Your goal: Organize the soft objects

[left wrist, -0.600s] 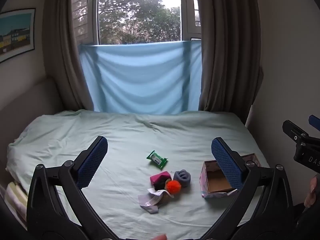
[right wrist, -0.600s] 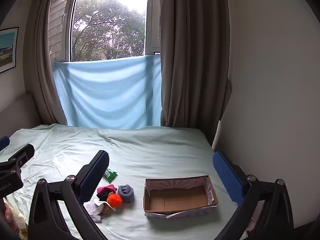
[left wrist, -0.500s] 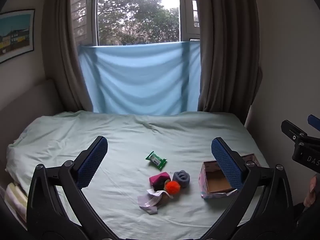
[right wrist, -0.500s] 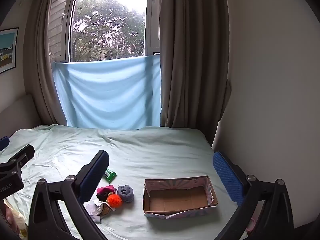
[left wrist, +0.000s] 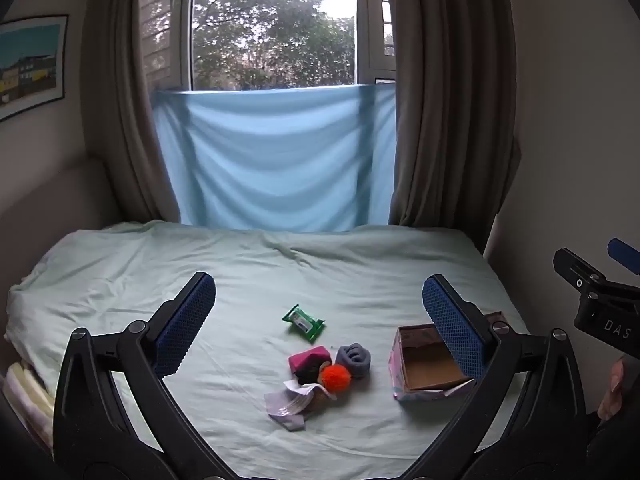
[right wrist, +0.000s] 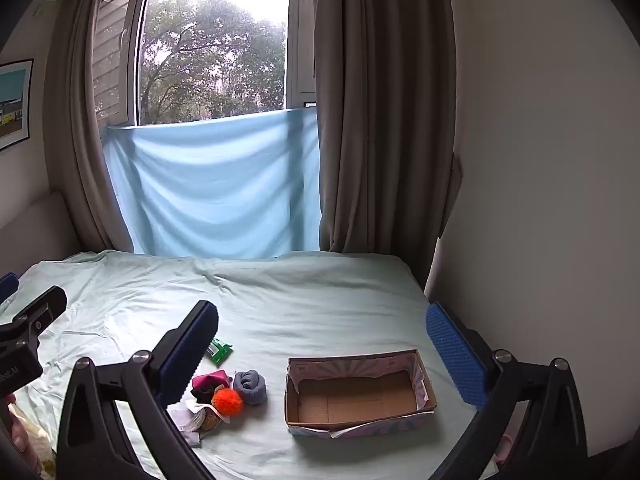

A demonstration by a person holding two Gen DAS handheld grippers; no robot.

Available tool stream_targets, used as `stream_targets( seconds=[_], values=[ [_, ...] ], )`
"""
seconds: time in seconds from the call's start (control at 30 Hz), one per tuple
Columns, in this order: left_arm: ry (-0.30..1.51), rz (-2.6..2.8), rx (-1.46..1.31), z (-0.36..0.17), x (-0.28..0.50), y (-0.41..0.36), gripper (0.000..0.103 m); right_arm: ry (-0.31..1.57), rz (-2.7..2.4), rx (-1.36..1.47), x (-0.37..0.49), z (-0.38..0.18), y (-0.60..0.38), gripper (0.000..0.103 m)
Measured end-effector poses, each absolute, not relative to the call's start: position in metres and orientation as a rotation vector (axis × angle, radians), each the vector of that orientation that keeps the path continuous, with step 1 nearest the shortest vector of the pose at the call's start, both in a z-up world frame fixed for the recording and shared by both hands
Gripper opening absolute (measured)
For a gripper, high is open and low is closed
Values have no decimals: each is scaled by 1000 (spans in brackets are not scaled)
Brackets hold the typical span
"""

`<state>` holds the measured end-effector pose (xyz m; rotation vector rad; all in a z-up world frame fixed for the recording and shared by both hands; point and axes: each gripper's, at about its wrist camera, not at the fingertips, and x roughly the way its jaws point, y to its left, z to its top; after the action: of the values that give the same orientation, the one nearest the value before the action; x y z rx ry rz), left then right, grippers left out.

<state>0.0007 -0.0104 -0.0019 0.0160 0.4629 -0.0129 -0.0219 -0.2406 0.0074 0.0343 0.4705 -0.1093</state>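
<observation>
A cluster of small soft items lies on a pale green bedsheet (left wrist: 120, 272), ahead of and below two handheld grippers raised above the bed. The left gripper (left wrist: 316, 312) has its blue-padded fingers spread wide with nothing between them; the right gripper (right wrist: 322, 344) is likewise spread wide and holds nothing. In the cluster, an orange pom-pom (left wrist: 336, 377) touches a rolled grey sock (left wrist: 353, 359), a pink pouch (left wrist: 309, 359) and a crumpled white wrapper (left wrist: 291, 402). A green packet (left wrist: 303, 321) lies apart, farther up the bed. Just right of the pile sits an open cardboard box (right wrist: 356, 394) with bare brown insides, nearer the right gripper's line of sight. Behind the bed, a light blue cloth (left wrist: 276, 160) hangs across the lower window (left wrist: 276, 24), flanked by brown curtains (right wrist: 384, 120); trees show outside. A framed picture (left wrist: 30, 60) hangs on the left wall.
</observation>
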Motion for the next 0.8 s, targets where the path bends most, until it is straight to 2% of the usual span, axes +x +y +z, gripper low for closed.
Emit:
stream_targets(
  seconds=[0.8],
  values=[
    [458, 20, -5, -4, 5, -9, 103, 459, -86, 44, -14, 1, -239, 103]
  ],
)
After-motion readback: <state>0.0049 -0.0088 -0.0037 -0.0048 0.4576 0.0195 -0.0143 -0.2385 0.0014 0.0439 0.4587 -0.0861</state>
